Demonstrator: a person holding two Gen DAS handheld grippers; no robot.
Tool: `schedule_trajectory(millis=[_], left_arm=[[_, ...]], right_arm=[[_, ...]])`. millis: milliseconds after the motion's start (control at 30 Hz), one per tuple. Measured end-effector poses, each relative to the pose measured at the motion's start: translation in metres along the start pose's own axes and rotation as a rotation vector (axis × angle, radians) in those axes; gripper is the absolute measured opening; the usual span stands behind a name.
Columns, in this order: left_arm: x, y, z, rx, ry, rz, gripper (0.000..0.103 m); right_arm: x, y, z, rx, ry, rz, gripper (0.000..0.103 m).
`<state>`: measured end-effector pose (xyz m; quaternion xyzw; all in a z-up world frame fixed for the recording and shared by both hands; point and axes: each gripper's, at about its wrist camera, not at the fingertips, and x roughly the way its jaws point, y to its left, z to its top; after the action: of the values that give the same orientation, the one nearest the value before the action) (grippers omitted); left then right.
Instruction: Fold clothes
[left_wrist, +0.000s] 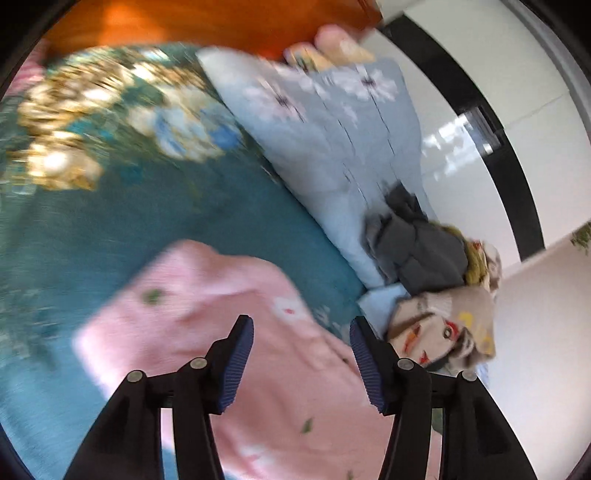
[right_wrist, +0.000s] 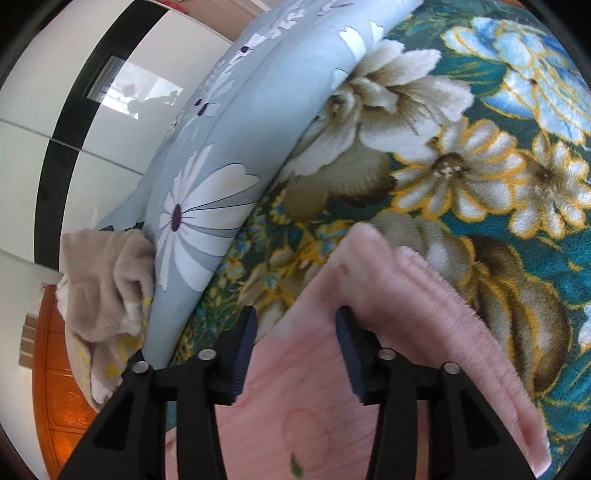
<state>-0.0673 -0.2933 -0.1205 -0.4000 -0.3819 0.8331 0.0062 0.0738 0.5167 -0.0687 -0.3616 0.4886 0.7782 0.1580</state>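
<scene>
Bed w/ teal floral blanket (right_wrist: 461, 177): pink fleece garment (right_wrist: 332, 369) lies flat, edge doubled over. Both grippers, left (left_wrist: 301, 354) & right (right_wrist: 295, 347), hover w/ fingers wide, holding nothing, prob. lining up for a grab.

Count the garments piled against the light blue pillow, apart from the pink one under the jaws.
2 distinguishable: a grey garment on top against the pillow, and a beige printed one just below it. Something yellow-green peeks between them, so more may be hidden.
</scene>
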Motion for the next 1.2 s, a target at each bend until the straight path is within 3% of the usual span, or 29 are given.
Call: schedule_trajectory(millis=[100,233,333,500,667,867,1000,1033,1067,1100,1133,1167,1200], left_arm=[[-0.023,0.033,-0.009,-0.088,-0.073,0.070,0.060],[-0.023,0.072,-0.032,-0.195,-0.055,0.130,0.061],[-0.011,0.099,-0.050,-0.274,-0.020,0.155,0.061],[0.003,0.124,-0.062,-0.348,-0.013,0.112,0.061],[0.010,0.130,-0.059,-0.367,-0.041,0.068,0.063],[0.014,0.126,-0.052,-0.374,-0.079,0.063,0.063],[0.018,0.127,-0.048,-0.393,-0.101,0.054,0.062],[0.018,0.128,-0.048,-0.405,-0.109,0.046,0.057],[0.019,0.129,-0.048,-0.417,-0.112,0.036,0.046],[0.020,0.129,-0.047,-0.427,-0.111,0.035,0.041],[0.020,0.129,-0.047,-0.437,-0.109,0.039,0.035],[0.020,0.127,-0.047,-0.438,-0.110,0.040,0.031],[0.018,0.125,-0.046,-0.434,-0.112,0.040,0.030]], right_arm=[[-0.023,0.020,-0.005,-0.072,-0.023,0.071,0.070],[-0.072,0.042,-0.021,-0.213,-0.067,0.141,0.080],[-0.107,0.019,-0.038,-0.197,-0.093,0.149,0.084],[-0.143,-0.070,-0.061,0.008,-0.142,0.100,0.084],[-0.136,-0.120,-0.075,0.166,-0.108,0.144,0.084],[-0.096,-0.105,-0.075,0.161,-0.077,0.173,0.084],[-0.087,-0.098,-0.075,0.176,-0.117,0.150,0.084],[-0.087,-0.098,-0.075,0.187,-0.122,0.153,0.083],[-0.085,-0.097,-0.074,0.200,-0.123,0.167,0.073],[-0.083,-0.097,-0.072,0.213,-0.117,0.175,0.064],[-0.080,-0.095,-0.071,0.224,-0.109,0.168,0.047],[-0.077,-0.093,-0.070,0.235,-0.100,0.156,0.036],[-0.074,-0.091,-0.069,0.246,-0.092,0.144,0.032]])
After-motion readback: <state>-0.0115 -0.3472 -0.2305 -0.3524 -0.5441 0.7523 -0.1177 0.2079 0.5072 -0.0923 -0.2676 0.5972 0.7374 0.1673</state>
